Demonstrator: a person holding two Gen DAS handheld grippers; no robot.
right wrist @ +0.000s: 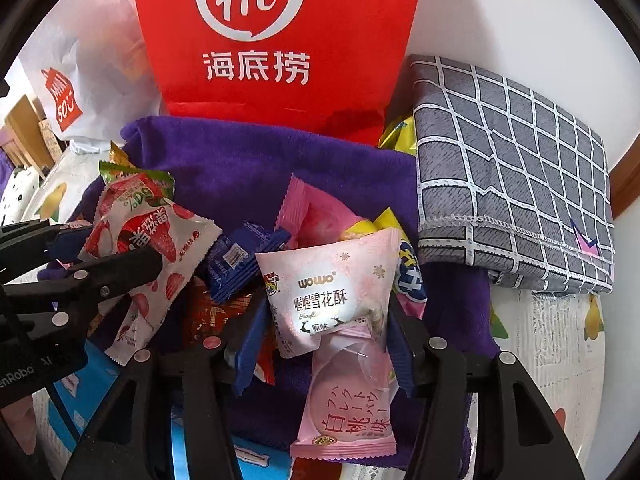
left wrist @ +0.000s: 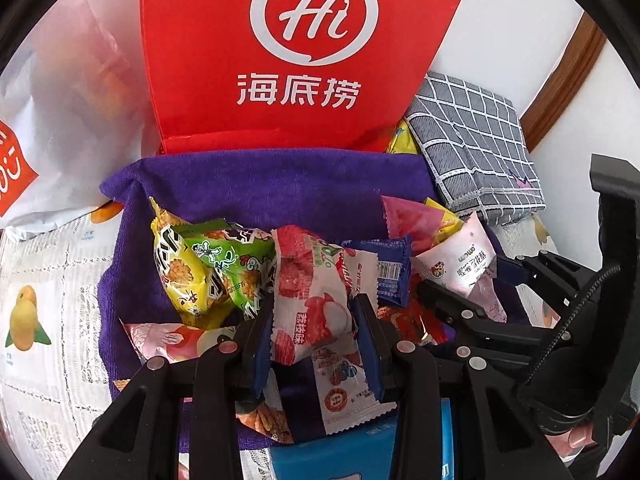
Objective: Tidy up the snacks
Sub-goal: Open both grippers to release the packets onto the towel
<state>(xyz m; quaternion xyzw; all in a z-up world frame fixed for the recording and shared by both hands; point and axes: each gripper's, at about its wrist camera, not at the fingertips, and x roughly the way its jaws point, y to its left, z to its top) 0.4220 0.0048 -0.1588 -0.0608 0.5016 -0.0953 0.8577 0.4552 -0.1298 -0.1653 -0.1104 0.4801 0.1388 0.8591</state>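
Note:
Several snack packets lie on a purple towel [left wrist: 280, 188]. My left gripper [left wrist: 314, 340] is shut on a red-and-white lychee packet [left wrist: 320, 292]; it also shows in the right wrist view [right wrist: 136, 240], with the left gripper [right wrist: 72, 256] at the left edge. My right gripper [right wrist: 324, 344] is shut on a pink-and-white WOWO snowflake crisp packet [right wrist: 324, 288], above a pink peach packet [right wrist: 344, 408]. In the left wrist view the right gripper [left wrist: 472, 280] holds that WOWO packet [left wrist: 468, 264]. Yellow and green noodle-snack packets [left wrist: 208, 268] and a blue packet [left wrist: 392, 268] lie nearby.
A red Haidilao bag [left wrist: 304, 52] stands behind the towel. A white Miniso bag [right wrist: 76, 88] is at the left. A folded grey checked cloth [right wrist: 516, 184] lies at the right. A blue box [left wrist: 332, 456] sits near the front. The tablecloth [left wrist: 44, 288] has fruit prints.

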